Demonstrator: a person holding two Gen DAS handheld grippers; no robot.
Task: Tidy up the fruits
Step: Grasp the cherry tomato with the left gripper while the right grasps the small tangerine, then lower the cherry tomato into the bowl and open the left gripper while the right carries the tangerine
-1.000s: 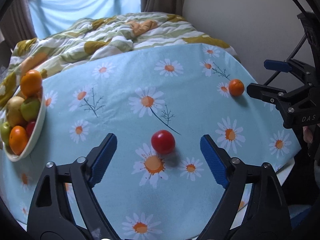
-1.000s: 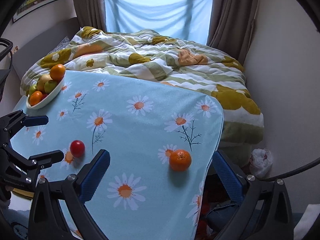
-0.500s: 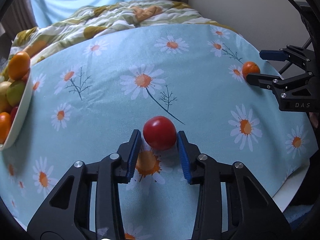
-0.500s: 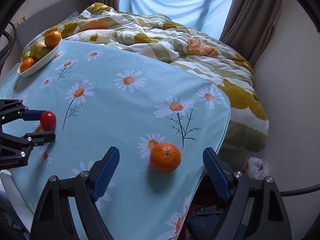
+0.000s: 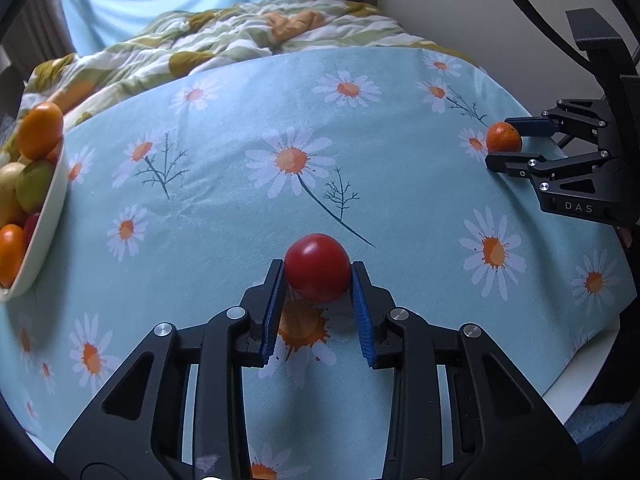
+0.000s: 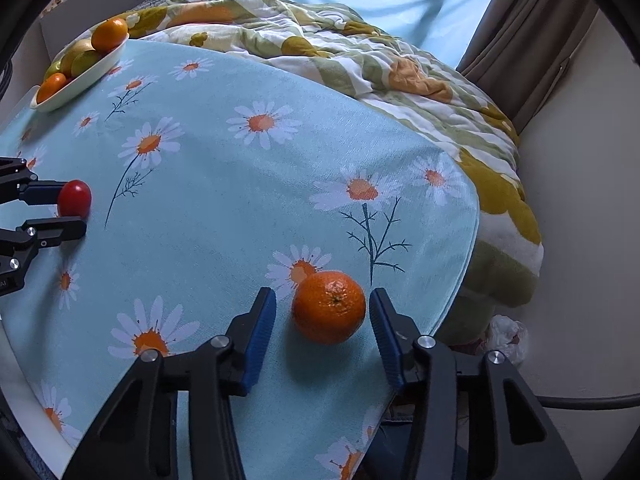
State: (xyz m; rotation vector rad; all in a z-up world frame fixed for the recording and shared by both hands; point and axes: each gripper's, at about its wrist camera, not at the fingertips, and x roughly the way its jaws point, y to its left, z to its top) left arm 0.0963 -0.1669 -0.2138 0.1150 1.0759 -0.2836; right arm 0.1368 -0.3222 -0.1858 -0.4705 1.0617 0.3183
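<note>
left gripper [image 5: 318,280] now clamped on the tomato [image 5: 317,266], right gripper [image 6: 323,312] lowered, closing around the orange [image 6: 329,306]

A table under a light-blue daisy-print cloth [image 6: 248,184] carries a red tomato [image 5: 317,267], an orange mandarin [image 6: 329,307] and a white oval fruit dish [image 6: 86,78].

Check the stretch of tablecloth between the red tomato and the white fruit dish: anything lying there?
Nothing: between the tomato and the fruit dish only bare daisy-print tablecloth shows, seen in both wrist views.
</note>
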